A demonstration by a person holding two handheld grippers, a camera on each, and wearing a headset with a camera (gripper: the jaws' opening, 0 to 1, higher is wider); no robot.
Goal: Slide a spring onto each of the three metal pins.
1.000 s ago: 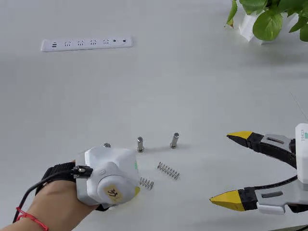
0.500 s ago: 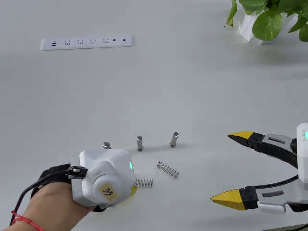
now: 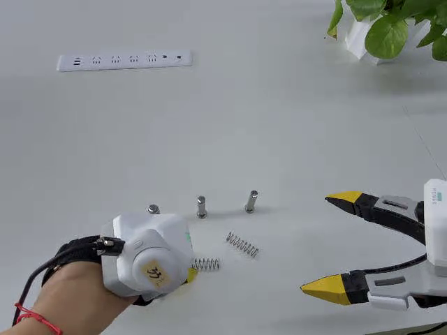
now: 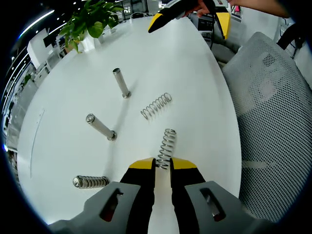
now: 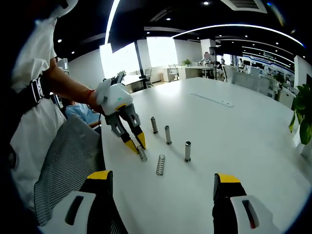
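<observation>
Three metal pins stand in a row on the white table: the left pin (image 3: 154, 209) (image 4: 91, 182) (image 5: 154, 125) wears a spring, while the middle pin (image 3: 201, 206) (image 4: 100, 126) (image 5: 167, 134) and the right pin (image 3: 251, 201) (image 4: 121, 83) (image 5: 187, 151) are bare. My left gripper (image 3: 190, 273) (image 4: 162, 163) (image 5: 136, 144) is shut on one end of a spring (image 3: 206, 264) (image 4: 166, 144) (image 5: 142, 154) low over the table. A loose spring (image 3: 242, 245) (image 4: 156, 106) (image 5: 160, 165) lies just beyond it. To the right, my right gripper (image 3: 332, 244) (image 5: 163, 178) is open with nothing between its fingers.
A white power strip (image 3: 124, 61) lies at the back left. A potted plant (image 3: 391, 28) stands at the back right. A mesh office chair (image 4: 273, 122) sits by the table's near edge.
My left gripper has drawn back slightly to the left with the spring, so more of the spring shows beyond its tips. The right gripper has barely moved.
</observation>
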